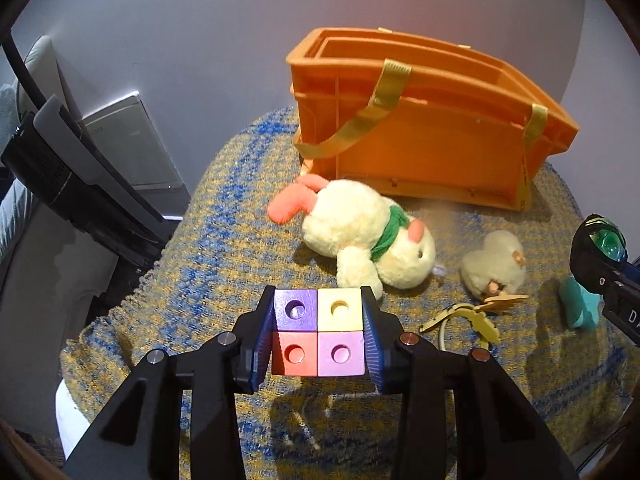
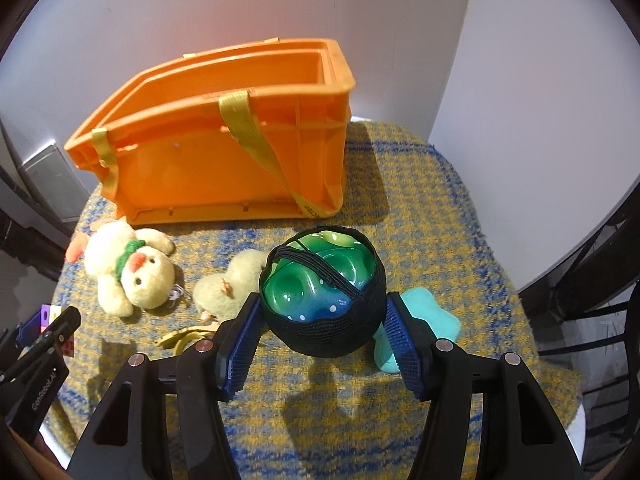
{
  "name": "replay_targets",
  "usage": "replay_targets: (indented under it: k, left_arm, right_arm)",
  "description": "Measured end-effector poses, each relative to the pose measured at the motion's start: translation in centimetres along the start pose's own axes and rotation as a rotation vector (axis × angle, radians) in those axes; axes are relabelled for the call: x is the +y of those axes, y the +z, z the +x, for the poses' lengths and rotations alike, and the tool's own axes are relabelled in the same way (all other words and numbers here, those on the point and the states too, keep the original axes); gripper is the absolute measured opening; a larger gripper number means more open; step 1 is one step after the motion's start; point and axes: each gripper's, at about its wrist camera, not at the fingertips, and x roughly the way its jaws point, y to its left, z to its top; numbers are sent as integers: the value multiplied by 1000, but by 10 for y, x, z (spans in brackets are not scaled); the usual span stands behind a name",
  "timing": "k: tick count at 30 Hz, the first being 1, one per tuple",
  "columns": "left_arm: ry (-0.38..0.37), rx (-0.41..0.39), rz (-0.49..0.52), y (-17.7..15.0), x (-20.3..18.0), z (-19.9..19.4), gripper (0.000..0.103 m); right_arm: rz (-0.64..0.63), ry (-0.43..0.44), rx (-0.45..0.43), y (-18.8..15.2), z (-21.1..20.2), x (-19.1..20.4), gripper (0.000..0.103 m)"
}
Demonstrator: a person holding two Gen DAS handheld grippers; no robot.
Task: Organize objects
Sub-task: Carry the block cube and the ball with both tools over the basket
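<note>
Left gripper (image 1: 319, 334) sits closest to its camera, blue pads pressed on both sides of a block cube (image 1: 319, 332) made of four colored squares: purple, yellow, red, pink, each with a round hole. Cube is held above the surface (image 1: 224, 208), which is covered in a yellow-and-blue woven cloth.

Right gripper (image 2: 323, 322) is closed around a black mesh ball (image 2: 323, 300) with green-blue lumpy filling showing through; its pads touch the ball on both sides. The ball looks lifted off the cloth, with a shadow beneath.

Orange crate (image 1: 420, 120) stands at the back of the surface, open top, yellow straps hanging down its front wall. Just in front of it lies a cream plush duck (image 1: 360, 232) on its side, green scarf, orange feet and beak. Near it, toward the right gripper, are a smaller pale plush chick (image 1: 494, 262) and a flat yellowish keyring piece (image 1: 472, 318). A teal bone-shaped toy (image 2: 424, 318) lies on the cloth, partly hidden by the right gripper's pad.

Room: plain white wall behind the crate, a grey panel (image 1: 132, 144) leaning low on the wall, and dark furniture frames at the surface's side edges.
</note>
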Motion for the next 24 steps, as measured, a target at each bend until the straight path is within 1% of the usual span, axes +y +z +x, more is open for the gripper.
replay_targets:
  k: [1,7,14,17,24]
  left_arm:
    - [-1,-5,0,3,6,1,38]
    - [3,-44,5,18,-2,-27,38]
    - [2,-80,7,32,-3,-49,38]
    - [5,-94,10,39,-4,-58,38]
    - [5,-113,12,55,-5,-72,38]
  right_arm:
    - [-1,2,-6,1,-4,0,60]
    - [-7,14,-47,10,-28,-1,60]
    - [-20,33,-87,23,-56,0,60]
    - [-21,42,-112,30,-65,0,60]
    - [-37,55,-138,44,-81,3,60]
